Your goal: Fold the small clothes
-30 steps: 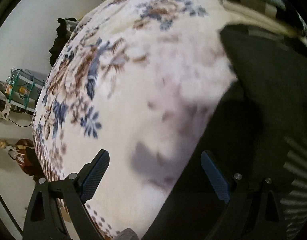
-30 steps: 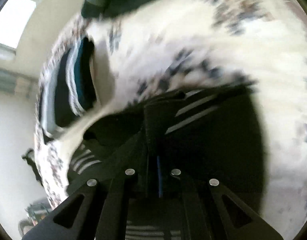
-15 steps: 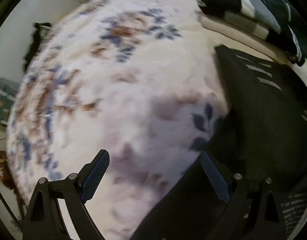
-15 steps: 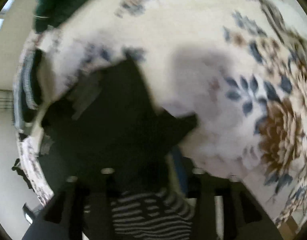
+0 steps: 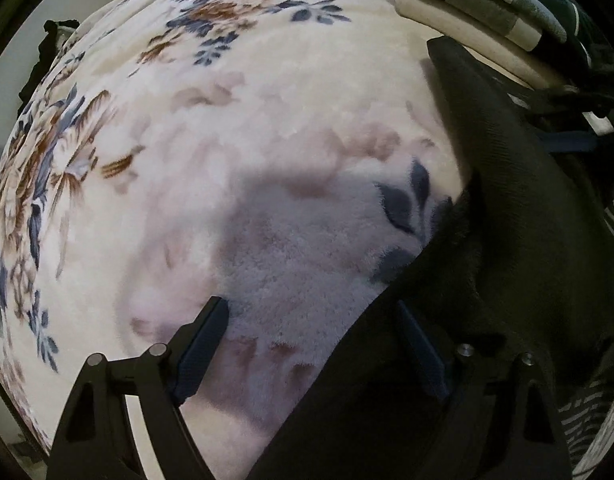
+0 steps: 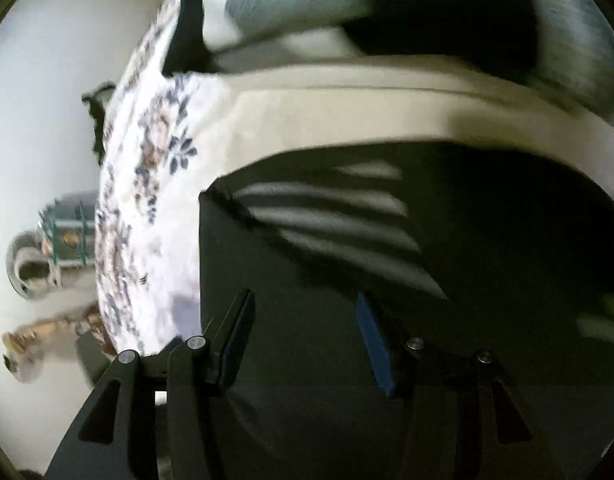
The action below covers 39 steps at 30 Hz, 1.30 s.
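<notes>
- In the left wrist view, a cream blanket [image 5: 227, 128] with blue and brown flowers fills the left and middle; it covers what looks like a bed, though I cannot tell for sure.
- The left tongs [image 5: 311, 344] point steeply down at it with the jaws apart and closing, and nothing pinched between them. Their left finger is over bare blanket; their right finger sits at the edge of the dark garment [image 5: 507, 240].
- That garment, black with pale stripes in places, lies flat on the blanket to the right of the left tongs. Its left edge runs from the near right up and away toward a far corner, so its long axis seems to lie front to back.
- Beyond its far end sits a stack of folded clothes [image 5: 487, 4].
- In the right wrist view, which is blurred, the right tongs [image 6: 303, 336] have their jaws apart and nothing gripped. The garment [image 6: 387, 272] is right below and ahead of them.
- My reading: the left tongs are nearer the garment's left edge, the likely next pinch point.
</notes>
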Each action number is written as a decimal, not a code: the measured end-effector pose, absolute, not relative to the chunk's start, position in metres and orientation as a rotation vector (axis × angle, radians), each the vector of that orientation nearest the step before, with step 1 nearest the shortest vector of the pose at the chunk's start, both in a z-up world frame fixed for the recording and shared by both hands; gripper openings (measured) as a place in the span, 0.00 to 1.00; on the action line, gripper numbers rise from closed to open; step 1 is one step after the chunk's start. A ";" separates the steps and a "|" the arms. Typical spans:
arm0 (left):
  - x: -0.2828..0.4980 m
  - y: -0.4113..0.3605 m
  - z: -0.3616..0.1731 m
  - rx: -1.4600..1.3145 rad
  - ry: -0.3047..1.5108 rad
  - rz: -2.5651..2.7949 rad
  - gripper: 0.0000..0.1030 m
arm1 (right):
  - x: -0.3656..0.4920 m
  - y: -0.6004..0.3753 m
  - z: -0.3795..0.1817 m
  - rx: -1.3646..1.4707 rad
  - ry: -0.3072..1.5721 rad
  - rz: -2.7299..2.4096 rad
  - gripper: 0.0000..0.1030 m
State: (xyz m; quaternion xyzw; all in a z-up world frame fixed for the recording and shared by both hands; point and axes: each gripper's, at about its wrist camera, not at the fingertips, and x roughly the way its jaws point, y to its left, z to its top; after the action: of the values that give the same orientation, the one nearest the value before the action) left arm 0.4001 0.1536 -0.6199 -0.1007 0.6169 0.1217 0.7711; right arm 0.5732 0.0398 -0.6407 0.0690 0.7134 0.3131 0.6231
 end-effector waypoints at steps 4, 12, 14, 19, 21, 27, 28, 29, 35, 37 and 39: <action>0.395 0.155 -0.622 -0.236 1.325 0.258 0.83 | 0.569 0.067 -0.647 0.019 1.655 0.797 0.03; 0.390 0.165 -0.621 -0.267 1.323 0.240 0.83 | 0.600 0.021 -0.616 0.080 1.504 0.594 0.02; 0.391 0.176 -0.612 -0.286 1.332 0.243 0.83 | 0.601 0.024 -0.623 0.054 1.562 0.602 0.02; 0.421 0.196 -0.580 -0.405 1.255 0.194 0.82 | 0.594 -0.021 -0.604 0.228 1.569 0.562 0.44; 0.455 0.196 -0.574 -0.442 1.237 0.110 0.82 | 0.582 -0.068 -0.592 0.301 1.525 0.470 0.53; 0.549 0.159 -0.600 -0.395 1.330 -0.080 0.80 | 0.512 -0.252 -0.588 0.552 1.466 0.082 0.53; 0.554 0.149 -0.608 -0.359 1.340 -0.125 0.65 | 0.500 -0.279 -0.590 0.592 1.462 0.024 0.53; 0.558 0.142 -0.612 -0.319 1.347 -0.134 0.45 | 0.488 -0.304 -0.593 0.630 1.460 -0.025 0.53; 0.541 0.173 -0.605 -0.373 1.267 -0.093 0.07 | 0.442 -0.402 -0.609 0.760 1.441 -0.186 0.53; 0.532 0.189 -0.607 -0.394 1.262 -0.066 0.05 | 0.443 -0.413 -0.613 0.792 1.417 -0.182 0.53; 0.525 0.196 -0.607 -0.392 1.263 -0.049 0.05 | 0.452 -0.415 -0.620 0.802 1.411 -0.168 0.53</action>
State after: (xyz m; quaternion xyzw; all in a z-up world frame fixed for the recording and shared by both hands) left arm 0.5248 0.1964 -0.6066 -0.1821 0.5863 -0.0225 0.7891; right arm 0.4520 -0.4154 -0.6202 0.3579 0.6298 -0.0751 0.6853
